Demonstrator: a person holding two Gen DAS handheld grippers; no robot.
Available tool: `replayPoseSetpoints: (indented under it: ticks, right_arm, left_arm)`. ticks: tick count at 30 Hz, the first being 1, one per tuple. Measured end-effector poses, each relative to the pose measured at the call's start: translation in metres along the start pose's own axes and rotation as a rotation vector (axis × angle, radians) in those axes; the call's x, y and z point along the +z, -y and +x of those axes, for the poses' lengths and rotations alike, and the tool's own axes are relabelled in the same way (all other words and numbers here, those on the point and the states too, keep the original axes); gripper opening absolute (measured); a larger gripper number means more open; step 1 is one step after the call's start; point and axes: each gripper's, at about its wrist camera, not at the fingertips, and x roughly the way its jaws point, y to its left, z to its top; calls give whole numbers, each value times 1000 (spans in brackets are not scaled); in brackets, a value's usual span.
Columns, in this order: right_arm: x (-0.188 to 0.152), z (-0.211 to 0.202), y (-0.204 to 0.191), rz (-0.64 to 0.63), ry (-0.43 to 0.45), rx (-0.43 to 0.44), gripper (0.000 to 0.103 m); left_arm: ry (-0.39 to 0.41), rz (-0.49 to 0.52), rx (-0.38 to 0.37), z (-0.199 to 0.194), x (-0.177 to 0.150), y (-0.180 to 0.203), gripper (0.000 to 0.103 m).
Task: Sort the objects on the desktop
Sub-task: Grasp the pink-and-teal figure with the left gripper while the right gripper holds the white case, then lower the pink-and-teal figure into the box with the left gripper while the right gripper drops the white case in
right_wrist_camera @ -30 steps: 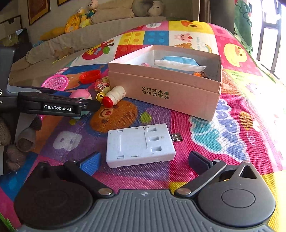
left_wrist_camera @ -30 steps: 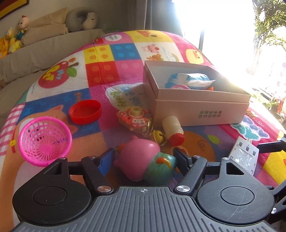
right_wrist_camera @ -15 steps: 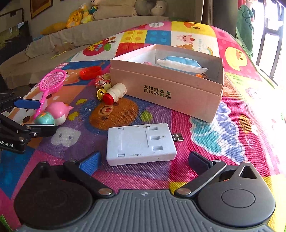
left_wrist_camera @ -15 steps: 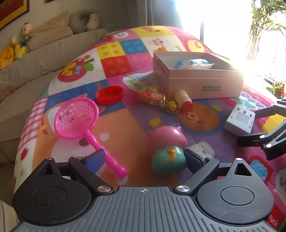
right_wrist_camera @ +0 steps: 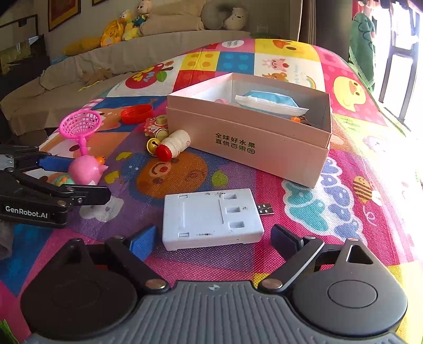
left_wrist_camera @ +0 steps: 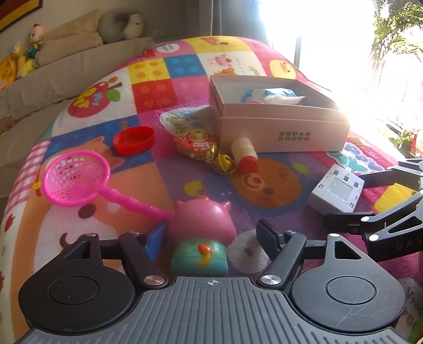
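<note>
A colourful play mat (right_wrist_camera: pixel 351 169) with cartoon squares covers the surface. Behind it stands a beige sofa (left_wrist_camera: pixel 60 74) with soft toys (right_wrist_camera: pixel 124 26) on it. Framed pictures (right_wrist_camera: pixel 63 13) hang on the wall. Strong sunlight comes through the window (left_wrist_camera: pixel 330 39).

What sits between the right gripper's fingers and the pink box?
The white USB adapter lies just ahead of the right gripper; beyond it, bare play mat runs to the pink box, shown in the right wrist view.

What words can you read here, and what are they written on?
"全球好水果 直供百果园": front wall of the pink cardboard box.
"GenRobot.AI": side of the left tool, seen from the right wrist.
"DAS": cut off, on the right tool, seen from the left wrist.
Letters printed on the play mat: too warped to read.
</note>
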Motion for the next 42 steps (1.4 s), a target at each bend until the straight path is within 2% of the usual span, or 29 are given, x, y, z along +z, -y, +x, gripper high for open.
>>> replayPoseSetpoints:
  ticks: [2,3,5,12,14,19,21,24,27,28,30,33,34,38,42]
  right_arm:
    - [2,2,1,6,3,1,90]
    - [4,3,0,7,7,-3,86]
    - [7,6,-2,0,9,-7,81]
    - [9,-5,-4,-22,-30,22,80]
    - [14,-19,0,-38,-8,20,80]
    - [72,-91,32,-24,241,-71,80]
    - [93,-111,42,-30,334,-131,80]
    - [118,-126,57,-16,416,-190,80]
    - [130,-124,70,11,433,-213,80]
    - [133,-121,74,20,427,-217,80]
    - [135,-114,81,30,412,-229,80]
    - [132,-103,90,37,389,-243,80]
    - [130,-98,93,40,377,-240,80]
    - [128,-70,100,70,318,-220,80]
    - [136,-31,89,62,254,-164,80]
  left_arm:
    - [5,-8,3,-1,-1,-1,72]
    - [8,-13,5,-3,-1,-1,69]
    - [9,-17,4,-6,-1,-2,58]
    - [36,0,-13,-25,4,-2,54]
    - [89,18,-26,-36,20,1,54]
    - [284,106,-26,-50,90,15,54]
    - [322,120,-38,-40,118,23,54]
    - [312,103,-117,-13,150,39,54]
    - [281,111,-217,20,164,62,59]
    - [259,124,-206,30,165,69,66]
    - [219,132,-163,44,158,74,70]
    - [193,122,-163,42,137,62,82]
    - [193,116,-141,38,125,54,87]
    - [168,75,-102,22,86,30,94]
    - [140,1,-76,7,56,6,96]
